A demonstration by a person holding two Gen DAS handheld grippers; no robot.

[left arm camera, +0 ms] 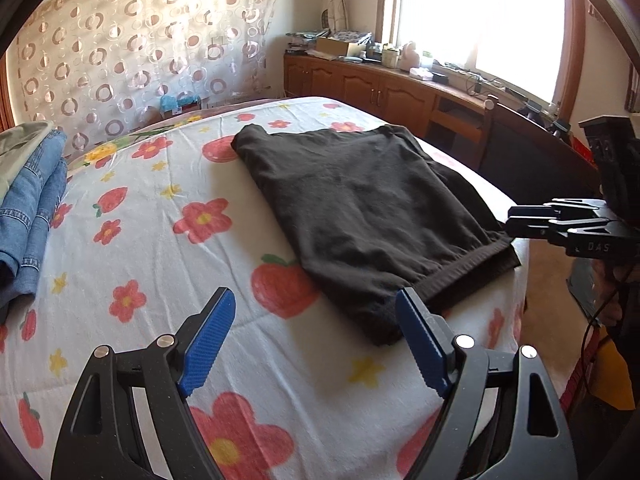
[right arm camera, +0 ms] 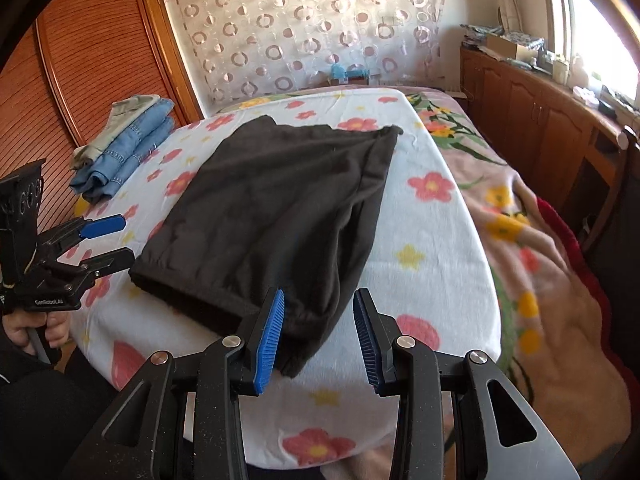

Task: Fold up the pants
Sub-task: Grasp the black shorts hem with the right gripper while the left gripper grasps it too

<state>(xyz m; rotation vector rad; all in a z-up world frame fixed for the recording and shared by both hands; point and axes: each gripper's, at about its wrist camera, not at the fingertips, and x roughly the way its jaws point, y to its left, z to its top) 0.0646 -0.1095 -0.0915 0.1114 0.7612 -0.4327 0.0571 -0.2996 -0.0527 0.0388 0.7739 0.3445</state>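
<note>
Folded black pants (left arm camera: 360, 216) lie on a flower-and-strawberry blanket (left arm camera: 160, 264) covering the bed, with folded jeans (left arm camera: 28, 208) farther off. Wooden cabinets (left arm camera: 372, 84) run beneath a bright window (left arm camera: 480, 12). The left gripper (left arm camera: 316, 336) and right gripper (right arm camera: 319, 330) hover with jaws apart, empty.
</note>
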